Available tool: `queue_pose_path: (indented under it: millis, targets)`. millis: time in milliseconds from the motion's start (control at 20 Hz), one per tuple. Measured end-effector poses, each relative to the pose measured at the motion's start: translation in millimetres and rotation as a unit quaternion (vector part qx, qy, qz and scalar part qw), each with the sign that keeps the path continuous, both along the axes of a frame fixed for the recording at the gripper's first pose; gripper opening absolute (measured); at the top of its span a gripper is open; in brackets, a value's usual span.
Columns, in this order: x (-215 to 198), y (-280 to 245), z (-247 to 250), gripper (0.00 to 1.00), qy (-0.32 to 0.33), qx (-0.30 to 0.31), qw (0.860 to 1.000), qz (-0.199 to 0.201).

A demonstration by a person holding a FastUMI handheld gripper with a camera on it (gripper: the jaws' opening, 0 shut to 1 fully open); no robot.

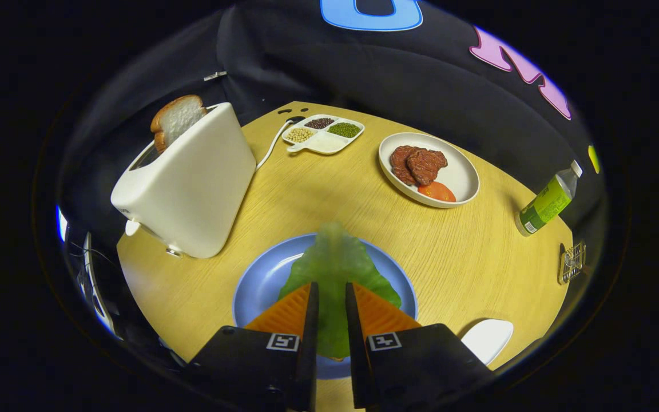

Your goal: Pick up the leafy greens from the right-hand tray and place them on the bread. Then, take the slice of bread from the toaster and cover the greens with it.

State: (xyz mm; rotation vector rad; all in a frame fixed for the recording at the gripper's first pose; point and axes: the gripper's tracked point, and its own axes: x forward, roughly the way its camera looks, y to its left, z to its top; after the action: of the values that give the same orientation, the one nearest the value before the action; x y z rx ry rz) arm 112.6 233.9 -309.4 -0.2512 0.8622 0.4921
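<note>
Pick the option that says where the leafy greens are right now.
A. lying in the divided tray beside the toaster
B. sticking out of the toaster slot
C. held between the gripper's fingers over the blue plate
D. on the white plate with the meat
C: the leafy greens are pinched between the fingers of the gripper, hanging over the blue plate.
</note>
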Motion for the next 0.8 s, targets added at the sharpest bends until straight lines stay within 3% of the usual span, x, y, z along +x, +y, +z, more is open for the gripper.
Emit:
queue_pose_path:
  millis: [100,250,300,350,400,800]
  targets:
    - [-0.2,1.4,3.2,0.34,-0.007,0.001,1.0,-0.001]
    - [-4.2,7.1,14.8,0.68,-0.013,0.013,1.0,0.001]
    - [-4.5,10.8,17.6,0.74,-0.016,0.018,1.0,0.002]
    - [-5.7,13.5,24.2,0.91,-0.02,0.023,1.0,0.003]
    - [-6.8,18.1,34.5,0.98,-0.026,0.03,0.999,0.006]
    - [3.4,73.5,122.8,1.0,-0.092,0.072,0.992,0.037]
